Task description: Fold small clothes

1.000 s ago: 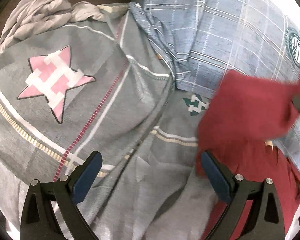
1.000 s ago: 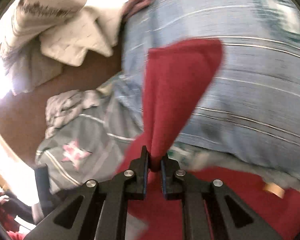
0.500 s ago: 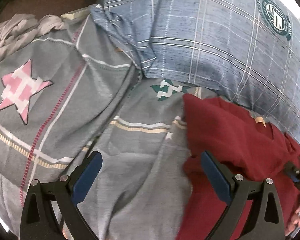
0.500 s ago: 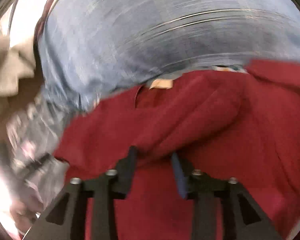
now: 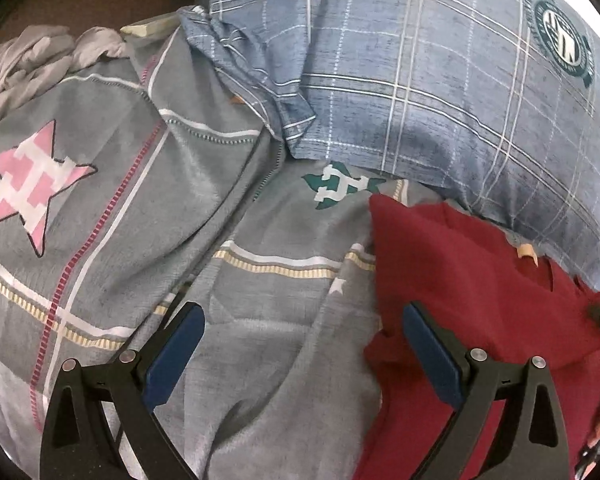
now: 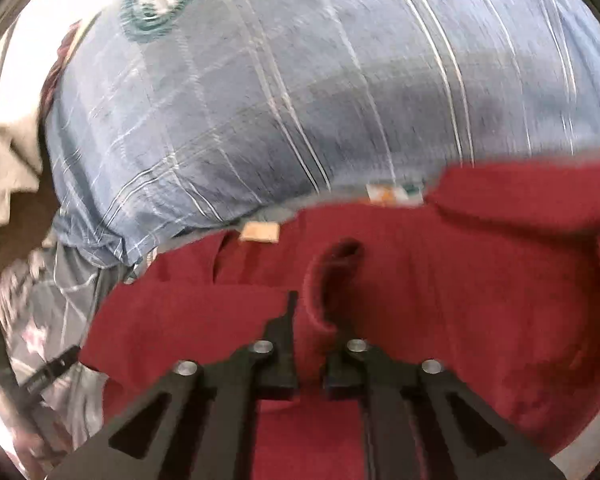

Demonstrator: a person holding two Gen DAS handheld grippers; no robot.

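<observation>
While the left tongs hang apart over the grey bedding, the right tongs pinch a ridge of the red garment, seemingly to fold it.

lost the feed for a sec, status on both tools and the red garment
Left tool open, empty, over grey bedding. Right tool shut on red garment fold. Blue pillow crowds the far edge.

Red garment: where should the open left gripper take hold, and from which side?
Judging by how it lies, take the red garment at its free left edge over the grey sheet, coming in from the sheet side; the left gripper already straddles that edge.
</observation>
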